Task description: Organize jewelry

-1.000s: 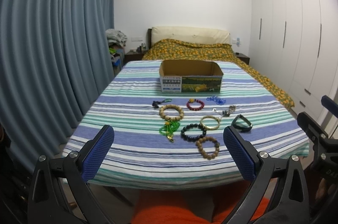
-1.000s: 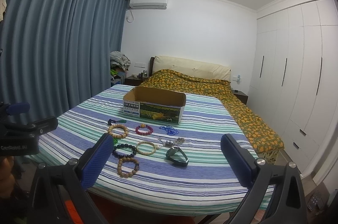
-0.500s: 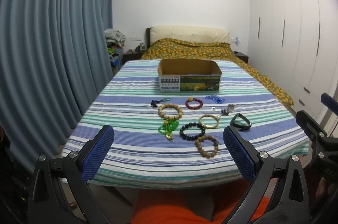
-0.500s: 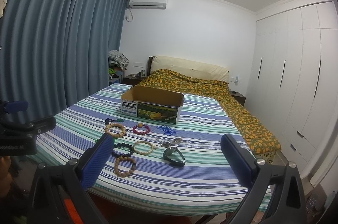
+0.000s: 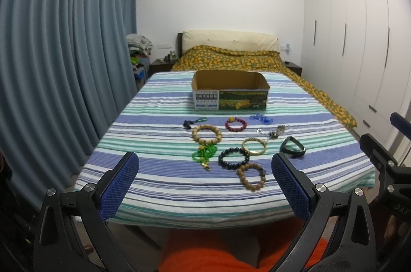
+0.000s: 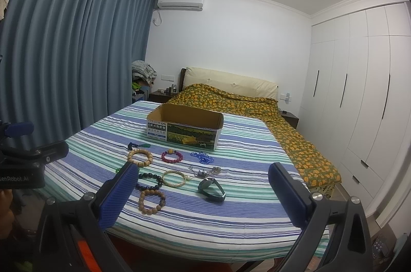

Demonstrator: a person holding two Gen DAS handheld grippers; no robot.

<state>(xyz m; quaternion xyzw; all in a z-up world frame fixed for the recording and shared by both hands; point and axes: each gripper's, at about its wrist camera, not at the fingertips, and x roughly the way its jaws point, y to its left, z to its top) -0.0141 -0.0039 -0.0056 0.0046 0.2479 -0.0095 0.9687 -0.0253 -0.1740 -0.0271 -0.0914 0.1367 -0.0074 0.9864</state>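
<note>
Several pieces of jewelry lie on a striped cloth (image 5: 159, 169): a large wooden bead bracelet (image 5: 206, 134), a red bead bracelet (image 5: 235, 124), a blue bead string (image 5: 261, 118), a gold bangle (image 5: 253, 146), a black bead bracelet (image 5: 233, 157), a brown bead bracelet (image 5: 251, 176), a green bead string (image 5: 204, 155) and a dark watch band (image 5: 292, 150). An open cardboard box (image 5: 230, 89) stands behind them. My left gripper (image 5: 204, 184) is open and empty, short of the table's near edge. My right gripper (image 6: 203, 195) is open and empty, to the right and higher; the box (image 6: 185, 127) and watch band (image 6: 212, 186) show there too.
Blue curtains (image 5: 64, 66) hang along the left. A bed with an orange-patterned cover (image 5: 231, 59) lies behind the table. White wardrobes (image 5: 359, 41) line the right wall. An orange-clad lap (image 5: 205, 254) is below the left gripper.
Both views have drifted slightly back and up from the table; the jewelry and box have not moved. Both grippers stay open.
</note>
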